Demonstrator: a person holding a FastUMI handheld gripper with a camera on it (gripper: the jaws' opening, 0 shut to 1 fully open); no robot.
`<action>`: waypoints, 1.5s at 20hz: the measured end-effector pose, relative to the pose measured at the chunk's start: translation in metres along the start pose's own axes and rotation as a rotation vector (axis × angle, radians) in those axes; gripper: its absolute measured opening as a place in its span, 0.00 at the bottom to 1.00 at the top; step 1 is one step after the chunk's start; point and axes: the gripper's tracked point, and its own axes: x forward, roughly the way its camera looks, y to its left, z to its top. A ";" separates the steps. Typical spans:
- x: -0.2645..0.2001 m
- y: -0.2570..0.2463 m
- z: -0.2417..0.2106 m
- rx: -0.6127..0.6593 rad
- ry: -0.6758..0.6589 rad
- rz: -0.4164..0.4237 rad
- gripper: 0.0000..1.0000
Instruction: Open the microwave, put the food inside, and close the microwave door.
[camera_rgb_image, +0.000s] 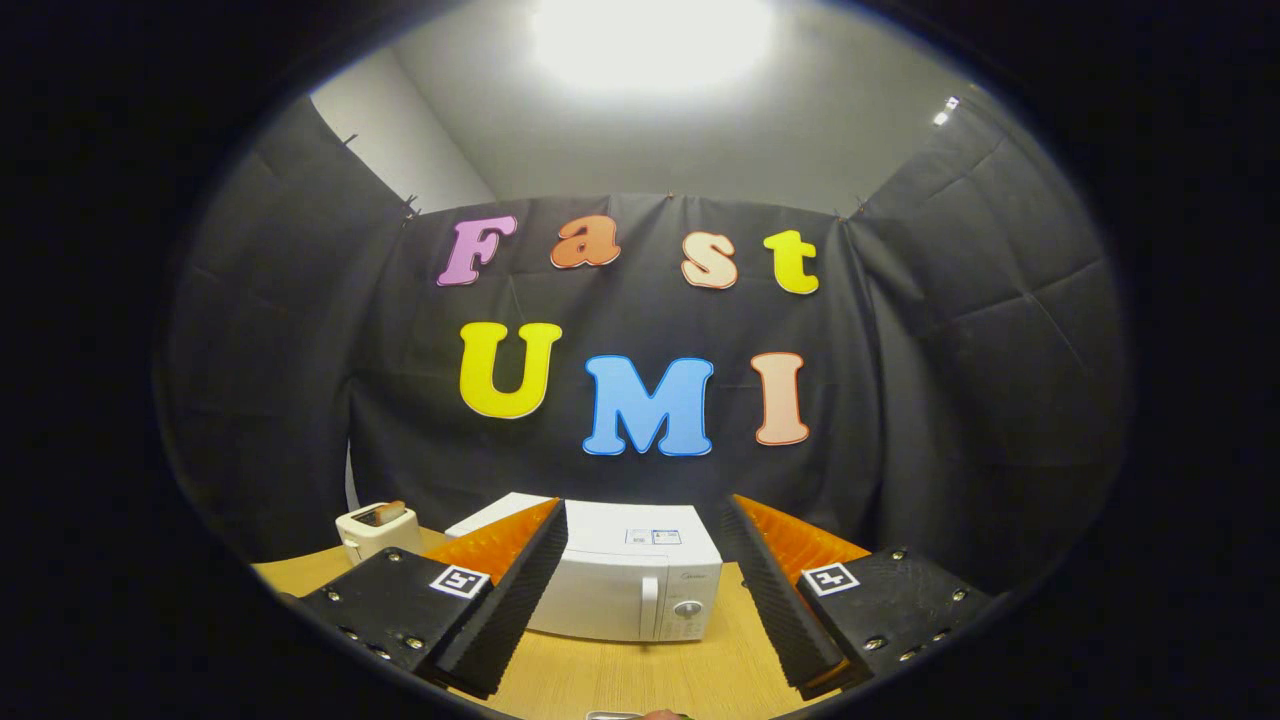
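The gripper (645, 520) is held up above a wooden table (640, 675), and its two fingers (520, 580) are spread wide apart with nothing between them but air. Nothing is being held. A white microwave (625, 585) sits on the table just ahead of the fingers, and from here it shows in the gap between them. Its door is shut. A tall white handle (648, 605) runs down the front next to the door, and a round knob (688, 608) sits beside the handle, low on the panel. A small sticker (652, 537) is on the flat top of the microwave. To the left of the microwave, past the left finger, a small cream toaster (376, 530) stands near the back of the table, apart from the microwave. Something brown pokes out of its top slot, maybe bread, but it is too small to be sure. The table top is light brown wood with a smooth look, and the part in front of the microwave is bare. Right at the near edge of the table, close under the gripper, a tiny bit of something (640, 714) peeks in, and I cannot tell what it is. Black cloth (950, 380) hangs all around the table like walls, with folds and wrinkles in it. Above the cloth the room is pale grey, and a bright light (650, 40) glows on the ceiling.
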 end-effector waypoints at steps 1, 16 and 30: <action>0.001 0.000 -0.002 0.003 0.006 0.002 0.98; 0.077 0.007 -0.058 -0.018 0.102 0.056 0.98; 0.158 0.000 -0.161 -0.046 0.229 0.043 0.98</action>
